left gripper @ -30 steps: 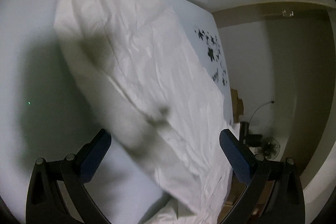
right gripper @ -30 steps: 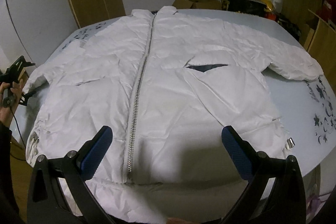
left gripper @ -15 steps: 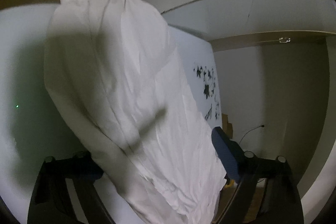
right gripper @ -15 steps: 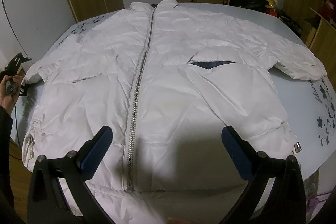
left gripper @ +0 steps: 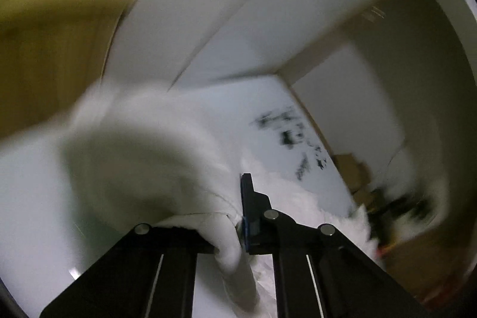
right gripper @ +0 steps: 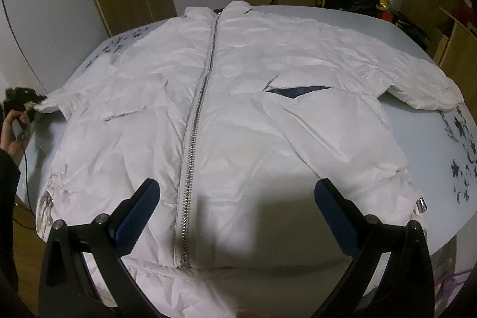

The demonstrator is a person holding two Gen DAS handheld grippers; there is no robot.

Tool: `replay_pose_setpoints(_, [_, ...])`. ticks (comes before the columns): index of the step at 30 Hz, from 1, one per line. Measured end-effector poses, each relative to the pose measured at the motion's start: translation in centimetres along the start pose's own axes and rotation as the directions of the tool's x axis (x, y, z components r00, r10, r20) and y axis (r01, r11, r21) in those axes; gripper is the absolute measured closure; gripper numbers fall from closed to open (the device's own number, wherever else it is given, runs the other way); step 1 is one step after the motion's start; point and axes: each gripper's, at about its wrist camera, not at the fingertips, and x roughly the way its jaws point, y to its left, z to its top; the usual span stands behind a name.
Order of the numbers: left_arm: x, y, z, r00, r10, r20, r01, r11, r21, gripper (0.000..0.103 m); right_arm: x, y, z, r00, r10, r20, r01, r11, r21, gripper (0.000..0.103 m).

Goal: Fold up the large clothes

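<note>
Since the earlier frame, the left gripper (left gripper: 240, 198) has just been closing its jaws and now pinches the cuff of the white jacket's (right gripper: 238, 115) left sleeve (right gripper: 56, 103), lifted off the tabletop (right gripper: 417, 133) at the left edge, with a hand (right gripper: 12, 136) beside it. Across the middle, the jacket lies flat and face up, its zipper (right gripper: 193, 145) closed. On the right, the right gripper (right gripper: 235, 198) hovers over the hem with jaws wide apart, holding nothing.

White jacket (right gripper: 238, 115) blankets the table (right gripper: 417, 145), right edge bare.
</note>
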Motion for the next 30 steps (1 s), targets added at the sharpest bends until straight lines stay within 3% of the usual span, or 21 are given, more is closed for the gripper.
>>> replay_pose_setpoints(2, [-2.8,-5.2,-1.0,0.998,-0.016,0.057,0.007,0.989,0.148,0.097,-0.1,-0.4,0.0,1.0,0.014,0.004,-0.014,1.0,0.017,0.0])
replay_pose_setpoints(4, [-4.4,-11.1,-2.0,0.996,-0.068,0.06,0.05,0.966,0.255,0.097,-0.2,-0.7,0.0,1.0,0.031,0.008,-0.031,0.999,0.032,0.0])
replay_pose_setpoints(7, [-5.5,-19.5,-5.2,0.991,-0.133,-0.008,0.126,0.921,0.369,0.098,-0.6,-1.5,-0.2,0.999,0.042,0.025,-0.043,0.998,0.055,0.0])
replay_pose_setpoints(9, [-5.1,-24.9,-9.1,0.98,-0.173,-0.098,0.199,0.877,0.437,0.097,-1.0,-2.5,-0.3,0.998,0.041,0.038,-0.044,0.996,0.078,0.0])
replay_pose_setpoints(11, [-3.8,-29.5,-14.3,0.964,-0.181,-0.194,0.254,0.838,0.483,0.097,-1.2,-3.8,-0.4,0.998,0.035,0.048,-0.04,0.993,0.111,0.0])
replay_pose_setpoints(13, [-2.0,-32.6,-19.6,0.951,-0.155,-0.268,0.276,0.815,0.509,0.097,-1.4,-5.2,-0.5,0.998,0.025,0.055,-0.033,0.988,0.149,0.0])
replay_pose_setpoints(17, [2.3,-35.3,-30.1,0.947,-0.045,-0.319,0.237,0.769,0.594,0.097,-1.9,-7.9,-0.6,0.997,0.0,0.071,-0.015,0.978,0.209,0.0])
replay_pose_setpoints(21, [6.5,-33.8,-37.6,0.938,0.085,-0.337,0.165,0.744,0.647,0.096,-2.2,-9.6,-0.6,0.997,-0.014,0.081,-0.006,0.971,0.239,0.0])
replay_pose_setpoints(25, [6.5,-33.1,-38.9,0.958,0.095,-0.271,0.126,0.709,0.694,0.095,-1.9,-10.9,-0.8,0.997,-0.013,0.077,-0.007,0.968,0.25,0.0])
replay_pose_setpoints(30, [5.2,-33.0,-39.0,0.955,0.075,-0.286,0.144,0.725,0.673,0.094,-1.6,-11.0,-0.8,0.998,-0.004,0.066,-0.014,0.966,0.258,0.0])
